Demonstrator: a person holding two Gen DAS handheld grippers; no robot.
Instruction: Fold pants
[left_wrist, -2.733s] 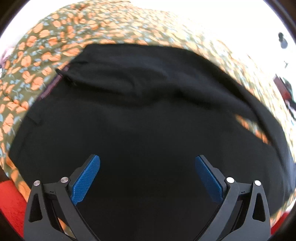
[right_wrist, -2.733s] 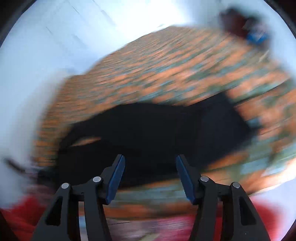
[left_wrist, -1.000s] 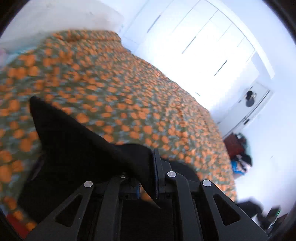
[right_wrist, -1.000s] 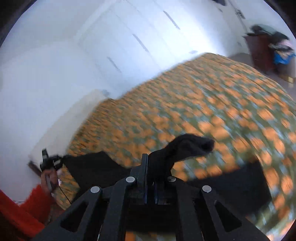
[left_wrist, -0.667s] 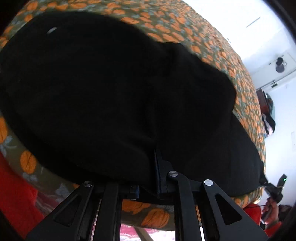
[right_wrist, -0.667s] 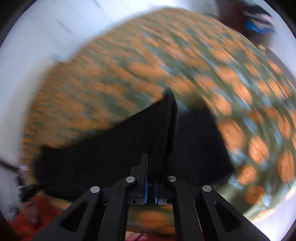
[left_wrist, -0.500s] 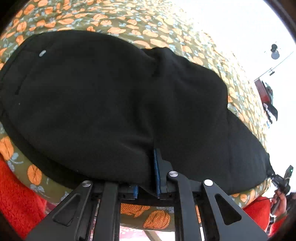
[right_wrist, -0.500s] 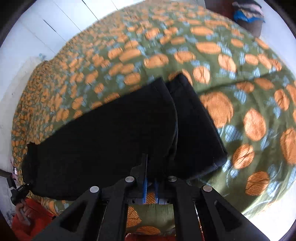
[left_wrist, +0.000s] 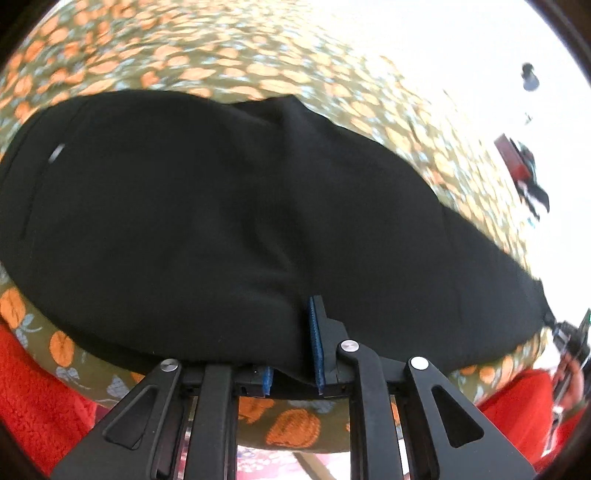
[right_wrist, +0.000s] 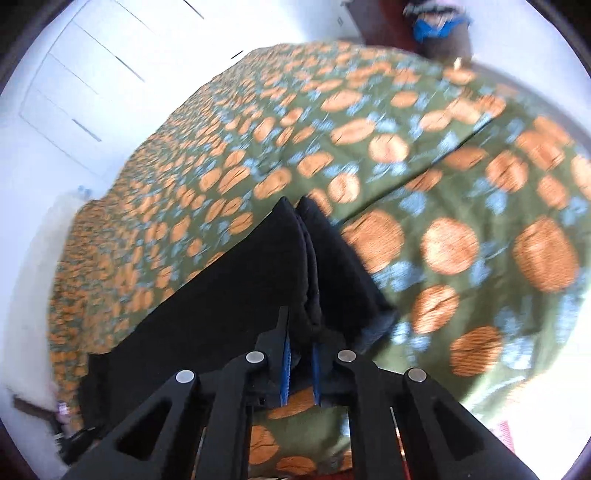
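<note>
Black pants (left_wrist: 207, 221) lie folded lengthwise on a bed with a green cover printed with orange pumpkins (left_wrist: 221, 62). My left gripper (left_wrist: 295, 354) is shut on the near edge of the pants, with cloth between its blue pads. In the right wrist view the pants (right_wrist: 229, 295) stretch away to the left across the bed cover (right_wrist: 443, 166). My right gripper (right_wrist: 299, 365) is shut on the bunched end of the pants near the bed's front edge.
The person's red fleece sleeve (left_wrist: 33, 387) shows at the lower left, and the other gripper and hand (left_wrist: 569, 350) at the far right. White wardrobe doors (right_wrist: 92, 74) stand behind the bed. A dark cabinet with clothes (right_wrist: 436, 22) is at the back.
Both grippers, shut on the pants, have brought the cloth down from the air and laid it flat on the bed. In the last half second they have eased slightly back toward the bed's front edge.
</note>
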